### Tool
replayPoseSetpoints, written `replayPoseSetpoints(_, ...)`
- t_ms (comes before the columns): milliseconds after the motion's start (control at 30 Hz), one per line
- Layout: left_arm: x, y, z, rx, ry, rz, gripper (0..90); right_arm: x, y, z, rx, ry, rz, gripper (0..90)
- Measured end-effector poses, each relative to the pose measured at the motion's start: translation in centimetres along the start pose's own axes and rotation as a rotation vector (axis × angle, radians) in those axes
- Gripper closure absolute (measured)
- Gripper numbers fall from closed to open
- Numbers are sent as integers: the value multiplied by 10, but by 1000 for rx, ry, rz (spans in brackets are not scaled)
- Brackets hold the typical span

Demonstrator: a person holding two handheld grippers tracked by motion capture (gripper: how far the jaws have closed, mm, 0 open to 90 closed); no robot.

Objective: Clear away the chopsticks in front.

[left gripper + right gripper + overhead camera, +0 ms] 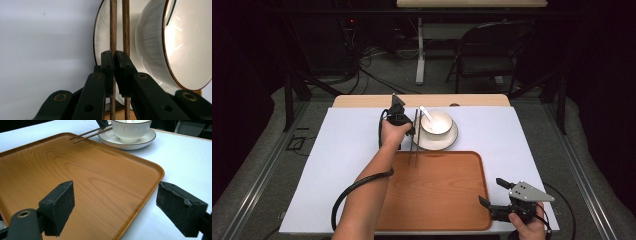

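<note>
Left gripper is clamped on one thin, stiff, slippery chopstick, seemingly missing its twin; better pinch both mid-length. Right gripper gapes, empty.

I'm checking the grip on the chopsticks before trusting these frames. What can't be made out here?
- Left gripper view: the chopsticks' far ends, cut off by the top edge; whether the left gripper pinches one or both.
- High view: the left gripper's jaws, hidden by the hand.
- Right gripper view: the bowl's inside, cut off by the top edge.
</note>
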State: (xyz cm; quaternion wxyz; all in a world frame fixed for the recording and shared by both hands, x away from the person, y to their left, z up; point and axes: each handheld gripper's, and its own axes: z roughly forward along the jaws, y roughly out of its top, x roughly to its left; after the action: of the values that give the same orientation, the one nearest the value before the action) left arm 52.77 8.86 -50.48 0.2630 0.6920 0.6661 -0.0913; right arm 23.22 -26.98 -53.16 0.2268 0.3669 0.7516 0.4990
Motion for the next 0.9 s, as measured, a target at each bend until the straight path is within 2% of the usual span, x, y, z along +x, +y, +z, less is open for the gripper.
replayPoseSetpoints(233, 8, -7, -22, -27, -13, -19, 850, 0, 0, 0, 3, 2, 1, 147)
replayPoseSetpoints(400, 12, -17, -46, -46, -36, -9, 850, 1, 1, 1, 3, 7, -5, 148)
replayPoseSetpoints(633, 20, -38, -78, -73, -83, -2, 850, 2, 1, 1, 6, 7, -2, 147)
replayPoseSetpoints(833, 34, -61, -97, -76, -107, 19, 850, 2, 1, 1, 2, 4, -4, 147)
replayPoseSetpoints(900, 38, -68, -101, -80, -114, 6, 850, 2, 1, 1, 3, 3, -2, 148)
